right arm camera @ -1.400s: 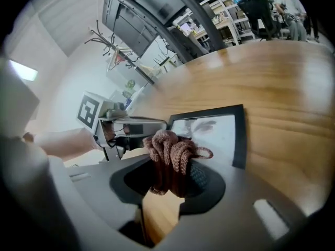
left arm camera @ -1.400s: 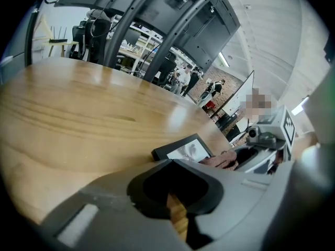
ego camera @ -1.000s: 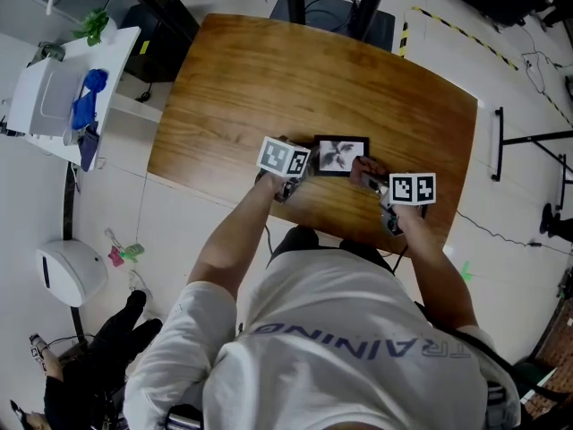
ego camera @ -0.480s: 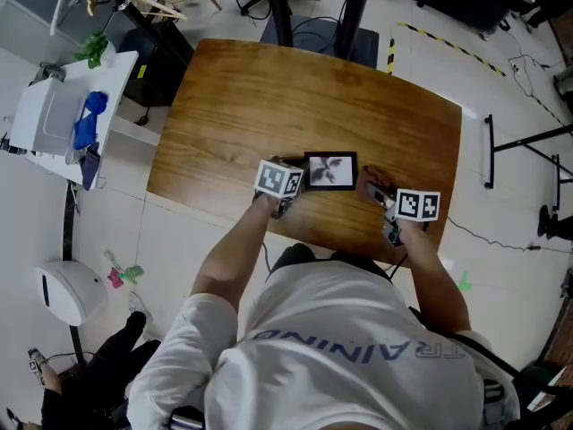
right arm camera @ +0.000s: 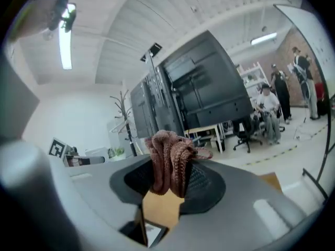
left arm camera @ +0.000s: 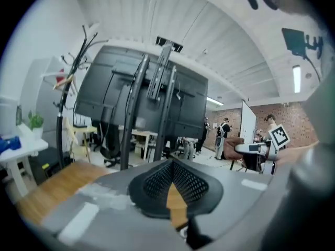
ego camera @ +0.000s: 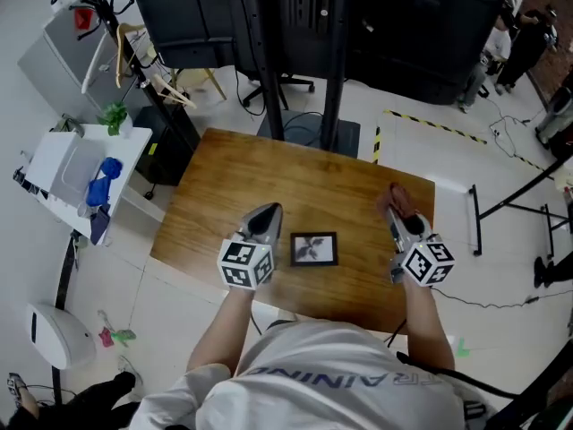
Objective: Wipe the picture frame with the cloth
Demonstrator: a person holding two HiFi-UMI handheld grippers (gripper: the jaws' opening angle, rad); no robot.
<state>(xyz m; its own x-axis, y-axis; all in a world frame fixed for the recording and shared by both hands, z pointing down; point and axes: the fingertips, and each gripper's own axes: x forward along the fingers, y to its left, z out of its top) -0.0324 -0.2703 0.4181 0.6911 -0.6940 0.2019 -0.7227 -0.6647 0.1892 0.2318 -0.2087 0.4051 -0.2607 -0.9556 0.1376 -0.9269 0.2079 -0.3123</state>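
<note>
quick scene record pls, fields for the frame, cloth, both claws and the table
picture frame: flat on the table, between the two claws, touched by neither
cloth: reddish-brown, bunched, pinched in the right claw
left claw: shut, empty
right claw: shut on the cloth, apart from the frame
table: wooden, bears the frame
wiping: not under way at this moment

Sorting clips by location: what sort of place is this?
Likely an open lab or office workspace: a brown wooden table before large black panels on stands, with a red brick wall beyond.
</note>
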